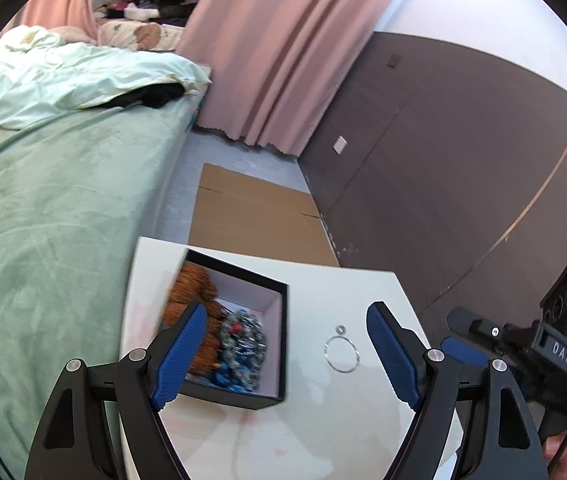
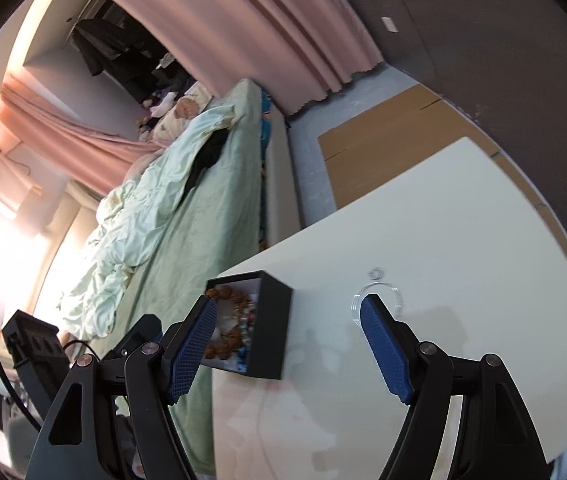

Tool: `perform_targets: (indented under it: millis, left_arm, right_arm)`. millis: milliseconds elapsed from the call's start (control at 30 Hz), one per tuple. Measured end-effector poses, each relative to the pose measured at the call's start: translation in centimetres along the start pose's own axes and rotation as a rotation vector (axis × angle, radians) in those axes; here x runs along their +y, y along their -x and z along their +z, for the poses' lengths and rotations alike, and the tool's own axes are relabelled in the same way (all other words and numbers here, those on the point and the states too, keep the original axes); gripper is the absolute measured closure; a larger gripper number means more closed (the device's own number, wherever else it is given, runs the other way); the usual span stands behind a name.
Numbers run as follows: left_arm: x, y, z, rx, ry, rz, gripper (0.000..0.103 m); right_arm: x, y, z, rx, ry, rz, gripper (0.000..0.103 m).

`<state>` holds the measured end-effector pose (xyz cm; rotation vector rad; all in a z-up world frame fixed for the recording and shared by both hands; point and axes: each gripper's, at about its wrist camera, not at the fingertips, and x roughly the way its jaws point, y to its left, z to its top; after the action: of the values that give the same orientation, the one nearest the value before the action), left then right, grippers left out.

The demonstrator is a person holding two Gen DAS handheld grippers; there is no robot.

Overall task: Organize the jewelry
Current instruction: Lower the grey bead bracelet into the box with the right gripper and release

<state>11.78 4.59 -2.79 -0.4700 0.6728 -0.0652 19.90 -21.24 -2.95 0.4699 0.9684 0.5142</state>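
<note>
A black box with a white lining (image 1: 239, 398) stands open on the white table (image 1: 323, 420). Inside lie a brown bead bracelet (image 1: 193, 288) and a blue-grey bead bracelet (image 1: 243, 340). To its right a clear bangle (image 1: 342, 354) and a small metal ring (image 1: 339, 329) lie on the table. My left gripper (image 1: 287, 312) hovers open above the box's right side, holding nothing. In the right wrist view my right gripper (image 2: 288, 303) is open and empty; the box (image 2: 271, 320) is by its left finger and the bangle (image 2: 379, 296) just behind its right fingertip.
A bed with a green cover (image 1: 43, 220) runs close along the table's left edge. Flat cardboard (image 1: 251, 212) lies on the floor beyond the table, beside a dark wall (image 1: 463, 160) and pink curtain (image 1: 275, 60). The right gripper's body (image 1: 523, 340) sits at the table's right.
</note>
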Motion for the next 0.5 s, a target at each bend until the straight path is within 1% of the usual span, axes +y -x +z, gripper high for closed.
perform_targets:
  millis: [167,367,500]
  left_arm:
    - [-2.1,-1.1,-1.0,0.025,-0.051,-0.017,0.021]
    - [-4.1,-2.5,-2.0,0.06,-0.105,-0.028,0.021]
    - [-5.8,-3.4,-2.8,0.059,-0.176,0.015,0.02]
  right_arm:
    - [-2.2,1.6,0.4,-0.004,-0.02,-0.023,0.028]
    - [-3.9,3.0,0.5,0.009,-0.003,-0.061,0.028]
    - [-5.2,3.9,0.5,0.013,0.003,-0.073,0.028]
